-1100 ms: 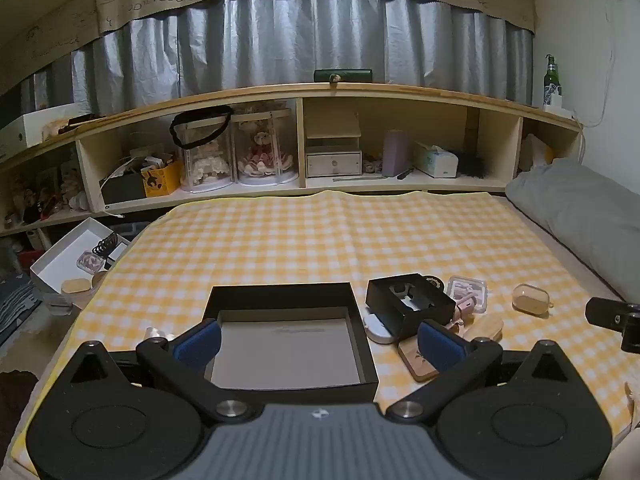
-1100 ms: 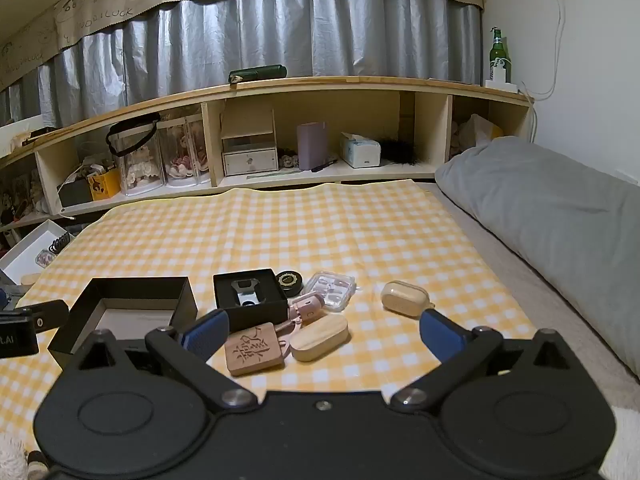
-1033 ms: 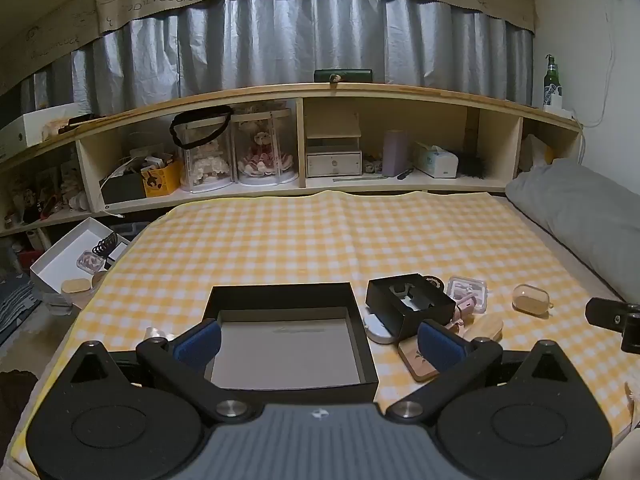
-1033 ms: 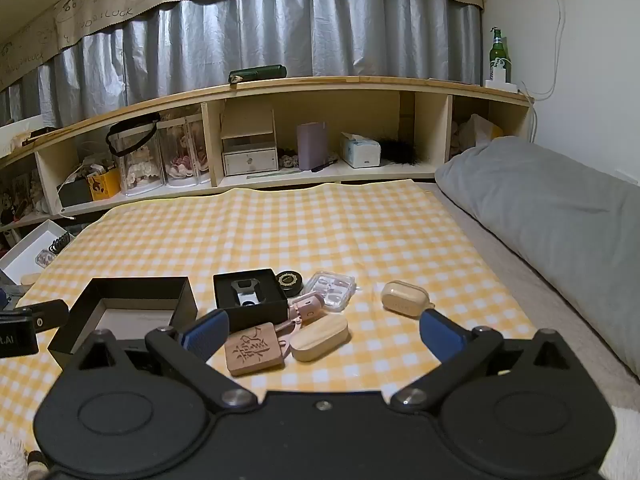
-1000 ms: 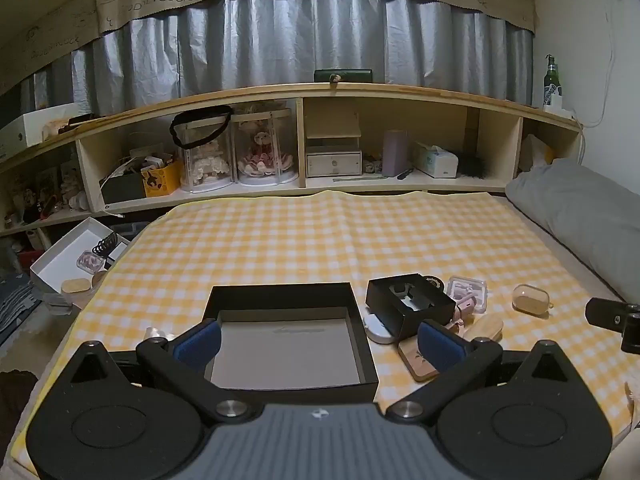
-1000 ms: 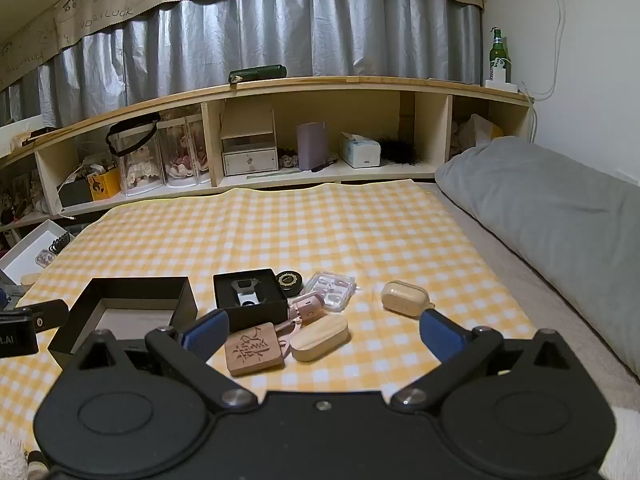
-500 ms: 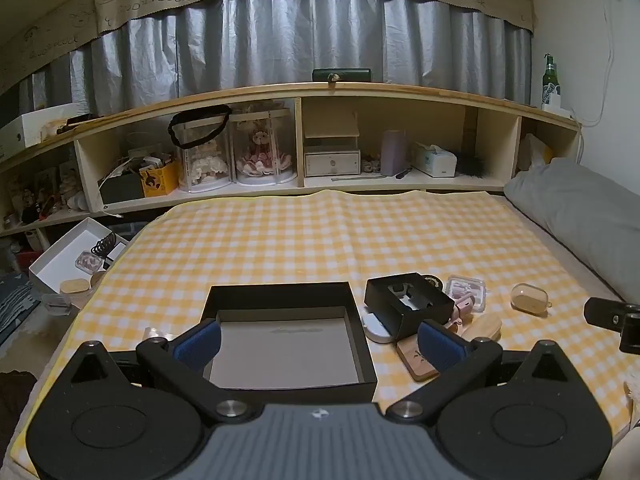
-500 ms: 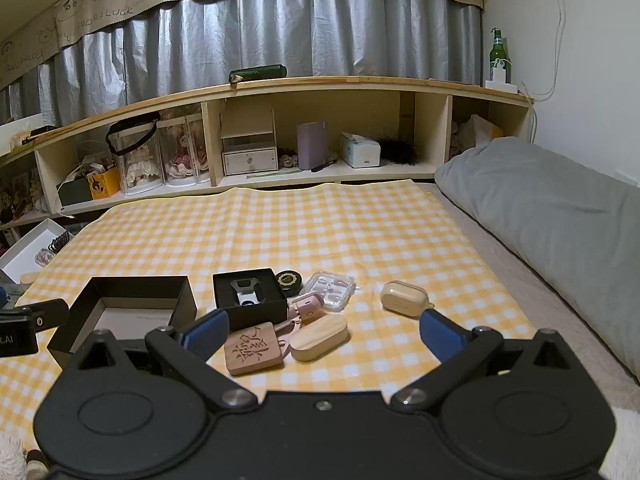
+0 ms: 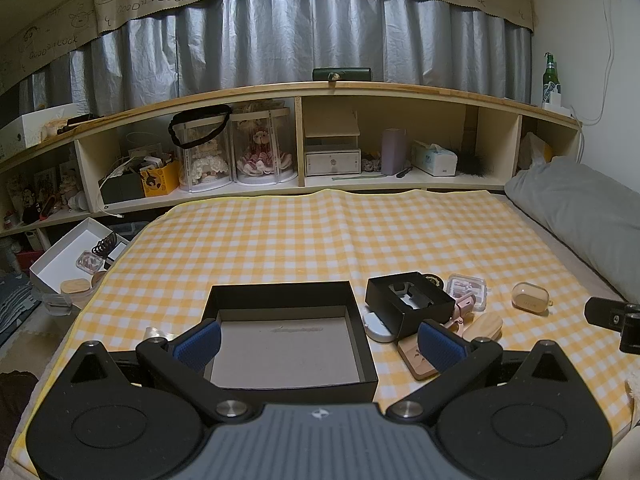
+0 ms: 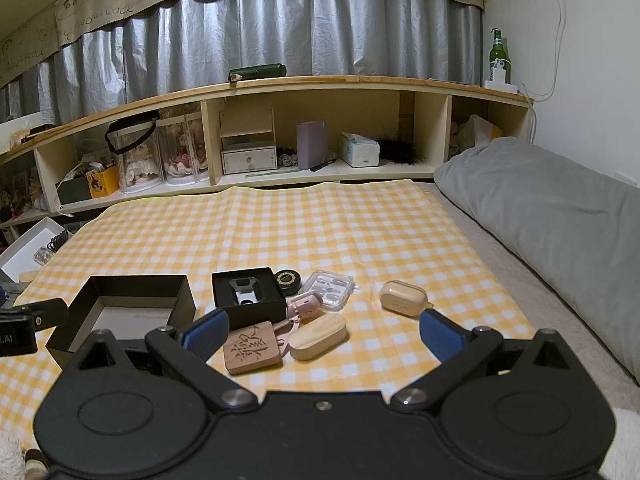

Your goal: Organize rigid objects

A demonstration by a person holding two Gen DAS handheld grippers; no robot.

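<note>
On the bed, atop a yellow checked cloth (image 10: 320,232): large black box (image 9: 288,332) open and empty, left gripper (image 9: 318,344) hovering just short of it, fingers spread wide, nothing held. Right gripper (image 10: 324,332) likewise spread and empty, poised over the clutter. Small black box (image 10: 248,294) with a metal piece inside, sitting beside the large one; round black tin (image 10: 288,279) touching its far corner. Clear plastic case (image 10: 330,285), pink gadget (image 10: 306,306), carved wooden tile (image 10: 252,347) and oval wooden case (image 10: 318,337) crowded together, tile and oval case touching, pink cord lying between them. Beige earbud case (image 10: 403,297) apart to the right. Nothing sorted into the large box yet, by the look of it. Risks, judged: tight clustering means a finger coming down on the oval case could shove the tile or snag the pink cord and drag the gadget along; soft bedding gives under pressure, so flat pieces may tip or sink instead of seating between the pads; rounded earbud case likely to squirt out of a pinch; small box may spill its contents if nudged.
</note>
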